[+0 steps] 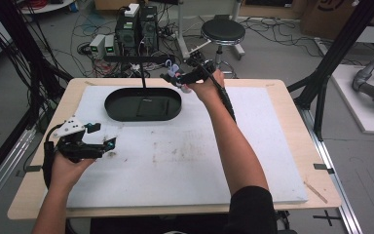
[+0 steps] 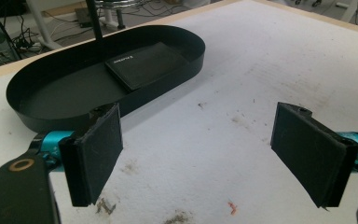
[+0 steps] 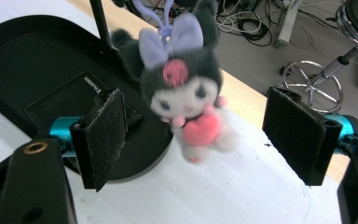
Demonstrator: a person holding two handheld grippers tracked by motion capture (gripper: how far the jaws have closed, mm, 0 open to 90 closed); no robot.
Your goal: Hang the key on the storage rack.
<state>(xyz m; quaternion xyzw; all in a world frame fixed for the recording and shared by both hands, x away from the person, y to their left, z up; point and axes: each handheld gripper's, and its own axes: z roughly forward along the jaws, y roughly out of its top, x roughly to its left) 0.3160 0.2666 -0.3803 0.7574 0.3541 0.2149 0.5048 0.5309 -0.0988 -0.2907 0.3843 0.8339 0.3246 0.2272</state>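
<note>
Plush toy (image 3: pixel 184 100) hangs by its lilac loop at the tray's (image 1: pixel 121 114) 2 o'clock rim, between my right claw's (image 3: pixel 200 140) spread pads, untouched. Risk: loop slips, toy falls outside tray. Left claw (image 2: pixel 209 149) apart, empty.

Counter (image 1: pixel 292 146), white pad stained; black oval tray (image 1: pixel 112 109) w/ flat black wallet (image 2: pixel 147 64) inside; thin black post (image 1: pixel 142 78) at tray; round stool (image 1: pixel 223 31) + PC towers (image 1: pixel 137 29), cables on floor behind.
</note>
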